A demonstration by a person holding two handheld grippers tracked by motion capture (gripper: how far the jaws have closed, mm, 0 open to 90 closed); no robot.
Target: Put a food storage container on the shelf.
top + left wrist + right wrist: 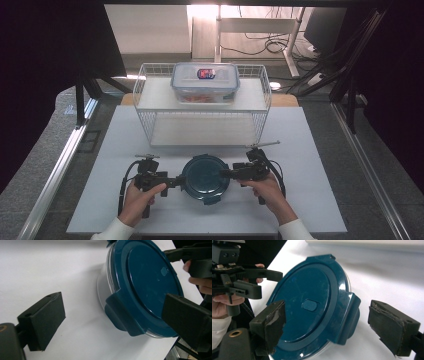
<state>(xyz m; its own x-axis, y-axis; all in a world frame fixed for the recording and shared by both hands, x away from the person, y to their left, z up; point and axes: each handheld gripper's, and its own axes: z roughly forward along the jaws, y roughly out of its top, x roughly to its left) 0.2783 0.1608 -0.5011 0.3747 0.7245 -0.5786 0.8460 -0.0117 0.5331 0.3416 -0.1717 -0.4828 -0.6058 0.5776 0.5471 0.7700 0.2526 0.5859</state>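
Observation:
A round clear container with a dark teal lid [205, 176] sits on the white table near its front edge. My left gripper [176, 181] comes at it from the left, held level. In the left gripper view its jaws stand open [115, 304] on either side of the lid's side clip [122, 315], and neither pad presses on it. My right gripper [226, 173] reaches in from the right. Its jaws are open too [328, 312] and straddle the opposite clip [348, 315] without touching it. A hand holds each gripper.
Behind the round container stands a white wire rack [260, 107] with two shelves. On its top shelf rests a rectangular clear box with a blue-clipped lid [205, 81]. The white table top [310, 200] ends just in front of the hands.

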